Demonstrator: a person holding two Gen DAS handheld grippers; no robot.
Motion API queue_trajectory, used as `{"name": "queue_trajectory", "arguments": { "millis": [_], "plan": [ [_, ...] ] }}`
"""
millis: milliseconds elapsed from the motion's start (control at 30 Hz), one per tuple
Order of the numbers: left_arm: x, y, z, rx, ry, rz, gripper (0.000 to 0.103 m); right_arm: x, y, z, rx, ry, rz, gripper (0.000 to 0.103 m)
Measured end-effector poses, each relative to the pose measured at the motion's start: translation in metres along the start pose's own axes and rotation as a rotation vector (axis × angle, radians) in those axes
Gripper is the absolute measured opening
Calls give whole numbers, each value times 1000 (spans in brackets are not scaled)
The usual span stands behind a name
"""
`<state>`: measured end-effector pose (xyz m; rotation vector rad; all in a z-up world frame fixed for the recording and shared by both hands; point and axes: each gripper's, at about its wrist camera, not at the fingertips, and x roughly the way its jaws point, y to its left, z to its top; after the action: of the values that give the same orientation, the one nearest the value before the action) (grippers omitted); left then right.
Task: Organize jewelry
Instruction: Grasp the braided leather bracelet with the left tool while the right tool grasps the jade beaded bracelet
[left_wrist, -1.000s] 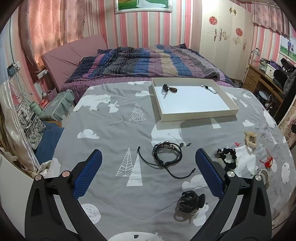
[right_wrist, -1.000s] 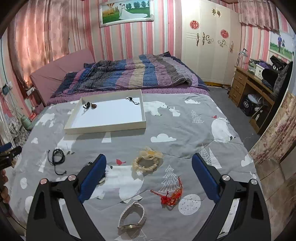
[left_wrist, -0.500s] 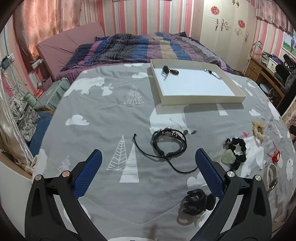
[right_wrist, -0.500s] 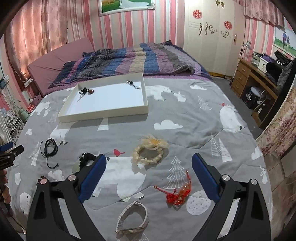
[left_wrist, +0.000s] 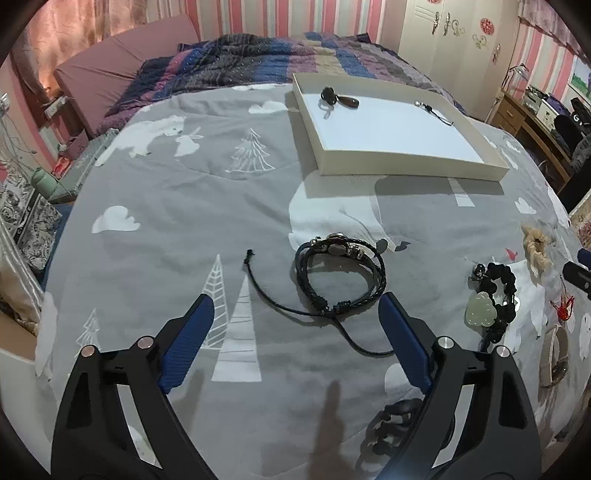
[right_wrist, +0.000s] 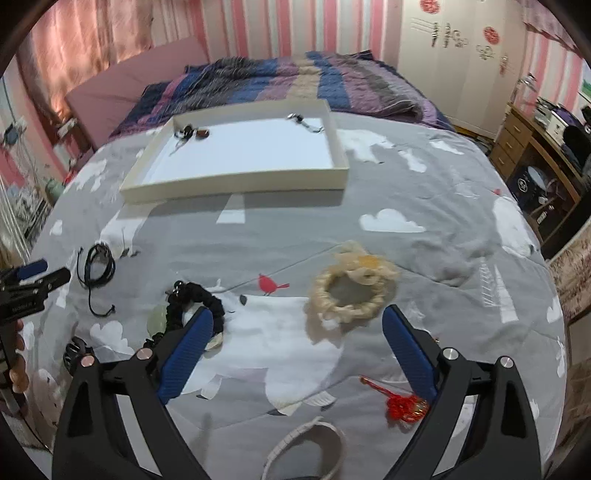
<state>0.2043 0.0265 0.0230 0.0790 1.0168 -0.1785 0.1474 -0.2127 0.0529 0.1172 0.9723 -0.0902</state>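
Your left hand-held gripper (left_wrist: 295, 325) hangs over the grey bedspread (left_wrist: 177, 206) with its blue fingers (left_wrist: 186, 339) spread wide and nothing between them. Just ahead of it lies the black braided bracelet (left_wrist: 341, 273), coiled on the spread with its loose cord trailing toward the left finger and another end running back between the fingers. To its right sits the black bead bracelet with a pale green pendant (left_wrist: 493, 299), and a black claw clip (left_wrist: 391, 424) is partly hidden behind the right finger's frame.

Your right hand-held gripper (right_wrist: 297, 339) is likewise wide open and holds nothing. The cream scrunchie (right_wrist: 351, 291) lies just ahead of it, between the finger lines. The red knotted charm (right_wrist: 402, 404) rests near the right finger, and a white band (right_wrist: 306, 439) lies below, between the gripper's arms; what kind of band it is you cannot tell.

The white tray (right_wrist: 236, 182) sits farther up the bed, well apart from the loose pieces. Two small items already lie in it: a dark pendant piece (right_wrist: 192, 133) at its far left corner and a small clasp piece (right_wrist: 304, 122) near its far right corner.
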Motion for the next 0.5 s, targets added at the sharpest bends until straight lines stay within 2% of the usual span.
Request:
{"name": "queue_trajectory", "arguments": {
  "millis": [367, 500],
  "plan": [
    [19, -2, 6, 9, 36, -1, 81, 20, 10, 0, -13, 40, 5, 92],
    [25, -7, 11, 25, 37, 9, 81, 31, 17, 0, -25, 68, 18, 84]
  ]
}}
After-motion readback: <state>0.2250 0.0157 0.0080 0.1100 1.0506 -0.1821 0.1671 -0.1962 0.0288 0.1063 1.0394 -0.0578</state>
